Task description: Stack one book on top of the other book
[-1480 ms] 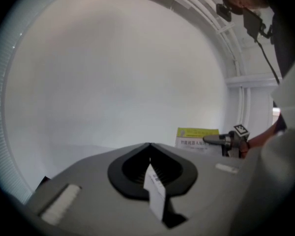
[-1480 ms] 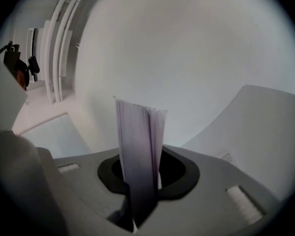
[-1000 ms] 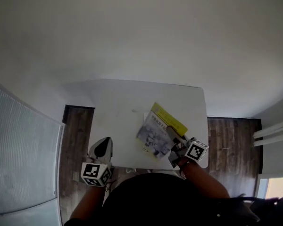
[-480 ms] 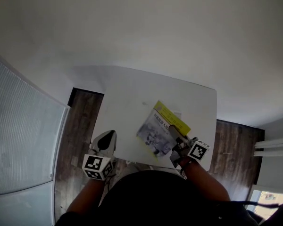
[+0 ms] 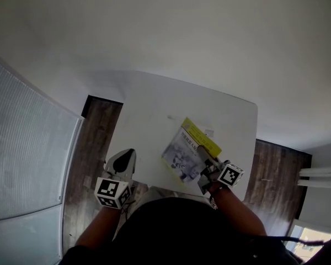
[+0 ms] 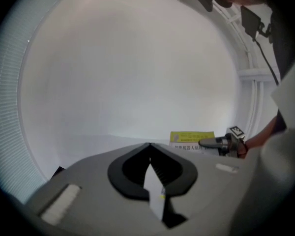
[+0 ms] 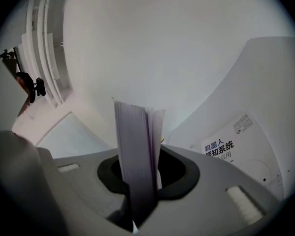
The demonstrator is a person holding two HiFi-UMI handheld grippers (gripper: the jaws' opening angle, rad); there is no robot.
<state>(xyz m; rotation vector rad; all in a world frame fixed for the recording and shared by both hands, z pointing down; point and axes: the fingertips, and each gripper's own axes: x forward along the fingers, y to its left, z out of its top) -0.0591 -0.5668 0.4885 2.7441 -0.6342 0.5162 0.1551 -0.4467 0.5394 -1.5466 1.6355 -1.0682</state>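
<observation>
1. Little is shifting since the earlier head views. The whole picture is swinging slightly, so the counter [image 5: 154,109] is sitting at a new slant in the frame. The right gripper [image 5: 201,153] and the grey book [image 5: 179,158] it carries are keeping the same place over the yellow book [image 5: 201,134].
2. The right gripper is clamping the grey book at its near right edge. In the right gripper view its jaws are pressing on either side of the block of pages, which is standing edge-on between them.
3. The grey book is covering the near left part of the yellow book. Whether the two covers are touching I cannot tell.
4. The yellow book is lying flat on the counter, right of the middle, with its yellow band showing along the far edge. In the right gripper view its white part with dark print is showing to the right of the held pages.
5. The left gripper [image 5: 124,158] is hovering at the counter's near left edge, well apart from both books. Its jaws are resting together with nothing between them. In the left gripper view the yellow book and the right gripper are showing to the right of its jaws.
6. Dark wooden floor [image 5: 94,148] is showing on either side of the counter.
</observation>
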